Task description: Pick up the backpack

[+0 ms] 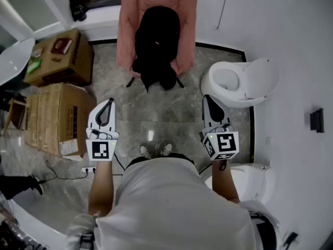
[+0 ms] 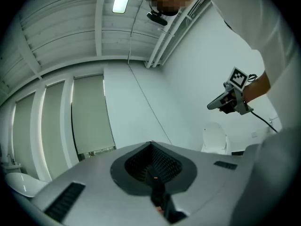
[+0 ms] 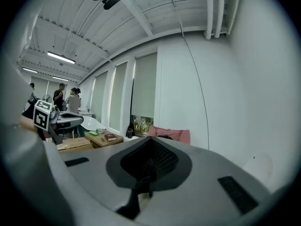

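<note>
The backpack [image 1: 156, 46] slumps on the pink chair [image 1: 130, 14] at top centre, well apart from you. Your left gripper [image 1: 109, 104] and right gripper [image 1: 207, 101] both have fingers together and hold nothing. Step closer, open them, and aim for its upper edge.

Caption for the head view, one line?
Black backpack untouched on pink chair; left gripper and right gripper shut, empty.

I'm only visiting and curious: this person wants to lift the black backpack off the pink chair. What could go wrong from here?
Both the left gripper and right gripper are shut and well short of the backpack; unopened, they might just shove it. The backpack slumps over the front edge of the pink chair, so a nudge could slide it off. The white seat beside the right gripper could get bumped.
</note>
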